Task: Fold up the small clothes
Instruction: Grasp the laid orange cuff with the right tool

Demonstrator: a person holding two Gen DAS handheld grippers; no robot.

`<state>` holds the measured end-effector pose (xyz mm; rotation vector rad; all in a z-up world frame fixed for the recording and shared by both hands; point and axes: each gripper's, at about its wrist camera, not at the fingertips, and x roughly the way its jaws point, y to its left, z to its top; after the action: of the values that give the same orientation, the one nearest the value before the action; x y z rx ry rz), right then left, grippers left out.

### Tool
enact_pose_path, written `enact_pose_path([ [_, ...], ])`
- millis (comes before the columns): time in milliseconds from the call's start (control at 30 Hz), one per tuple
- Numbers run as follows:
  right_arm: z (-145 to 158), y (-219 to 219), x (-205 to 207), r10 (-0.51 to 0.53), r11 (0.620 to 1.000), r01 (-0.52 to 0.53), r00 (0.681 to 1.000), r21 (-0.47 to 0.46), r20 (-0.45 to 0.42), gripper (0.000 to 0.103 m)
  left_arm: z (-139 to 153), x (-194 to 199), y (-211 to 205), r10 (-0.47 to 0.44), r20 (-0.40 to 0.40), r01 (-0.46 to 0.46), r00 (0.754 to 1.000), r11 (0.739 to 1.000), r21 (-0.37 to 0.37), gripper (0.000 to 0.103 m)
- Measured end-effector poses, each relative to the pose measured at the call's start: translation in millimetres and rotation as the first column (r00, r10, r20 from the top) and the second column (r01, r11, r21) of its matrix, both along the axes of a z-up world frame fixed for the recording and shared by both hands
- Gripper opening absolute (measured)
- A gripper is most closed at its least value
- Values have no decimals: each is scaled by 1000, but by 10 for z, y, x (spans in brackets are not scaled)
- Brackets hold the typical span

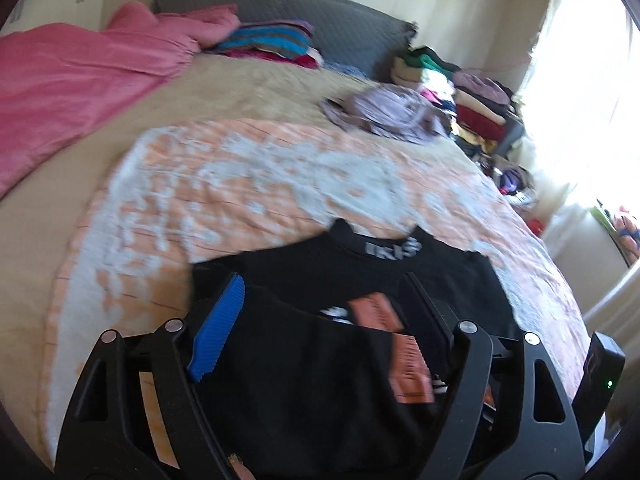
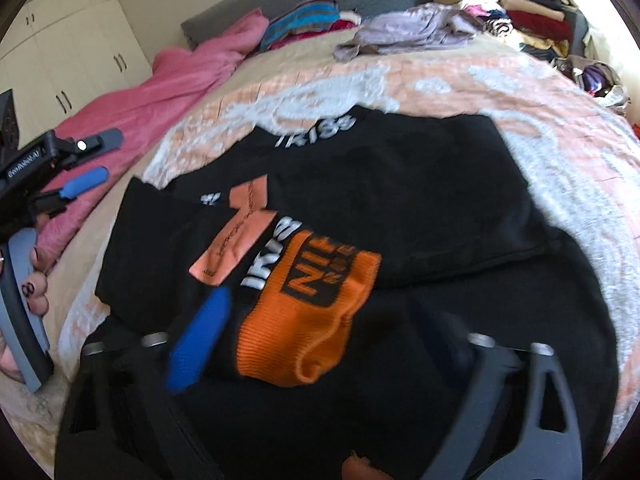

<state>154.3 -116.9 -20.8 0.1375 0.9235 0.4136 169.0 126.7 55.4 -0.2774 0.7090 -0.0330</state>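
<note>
Black shirt (image 2: 400,184) half folded, print blurred, one orange cuff (image 2: 312,320), two grippers, left (image 1: 320,312) and right (image 2: 316,344), fingers wide, gripping nothing.

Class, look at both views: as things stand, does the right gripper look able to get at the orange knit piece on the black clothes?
Probably yes. The right gripper is open, and the orange knit piece lies on top of the black clothes just ahead of its fingers, uncovered. The left gripper is off to the side, out of the way.

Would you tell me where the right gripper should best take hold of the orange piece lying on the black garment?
Probably the orange piece's lower ribbed edge, approached from below: it lies flat, nearest the open right gripper, atop the black garment.
</note>
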Motion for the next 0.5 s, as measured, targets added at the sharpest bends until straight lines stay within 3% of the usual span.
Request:
enact_pose_path([
  [100, -77, 57, 16, -20, 999, 21, 1000, 29, -18, 69, -53, -28, 214, 51, -3, -51, 999, 999, -9, 77],
  [167, -79, 46, 17, -43, 998, 44, 999, 44, -15, 49, -78, -39, 349, 80, -13, -80, 997, 997, -18, 77],
  [200, -85, 41, 23, -49, 997, 50, 999, 55, -18, 45, -81, -47, 415, 97, -13, -98, 995, 995, -27, 77],
  [267, -78, 61, 33, -26, 997, 27, 1000, 75, -16, 21, -73, -82, 502, 112, -7, -112, 994, 993, -45, 77],
  [300, -54, 92, 22, -9, 997, 9, 1000, 74, -1, 15, -61, -102, 551, 123, 0, -123, 992, 991, -54, 77],
  [500, 305, 273, 62, 104, 995, -104, 984, -11, 148, 10, -43, -160, 695, 177, 14, -176, 984, 983, -49, 77],
])
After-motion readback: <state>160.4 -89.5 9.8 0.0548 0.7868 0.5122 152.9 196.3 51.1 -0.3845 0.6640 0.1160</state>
